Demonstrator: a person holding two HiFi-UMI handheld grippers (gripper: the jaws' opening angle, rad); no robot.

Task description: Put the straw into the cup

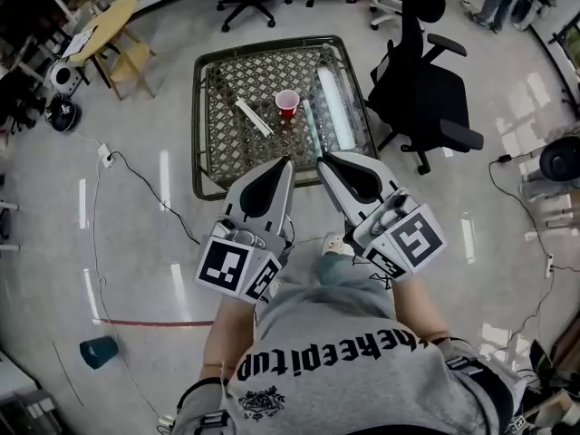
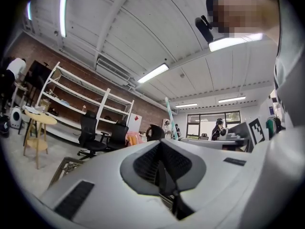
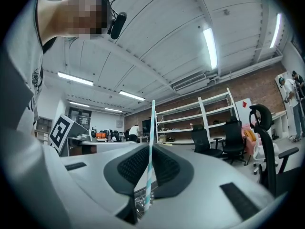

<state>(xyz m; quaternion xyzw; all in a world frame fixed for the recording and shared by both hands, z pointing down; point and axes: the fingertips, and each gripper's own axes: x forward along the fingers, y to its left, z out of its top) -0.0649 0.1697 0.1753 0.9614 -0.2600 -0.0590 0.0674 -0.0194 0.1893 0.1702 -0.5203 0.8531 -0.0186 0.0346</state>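
A red cup point(image 1: 287, 103) stands upright near the middle of the lattice-topped table point(image 1: 210, 157). My right gripper point(image 1: 321, 159) hangs over the table's near edge, shut on a white-and-teal striped straw point(image 1: 312, 130) that points away toward the cup's right side. In the right gripper view the straw point(image 3: 151, 142) rises from between the closed jaws of the gripper point(image 3: 148, 149). My left gripper point(image 1: 288, 161) is just beside it on the left, shut with nothing in it point(image 2: 162, 144). The straw point(image 2: 170, 120) also shows past the left gripper's tip.
A clear plastic tube point(image 1: 333, 107) lies on the table right of the cup, and a white flat strip point(image 1: 254, 117) lies left of it. A black office chair point(image 1: 426, 93) stands close to the table's right side. Cables point(image 1: 145, 184) run over the floor at left.
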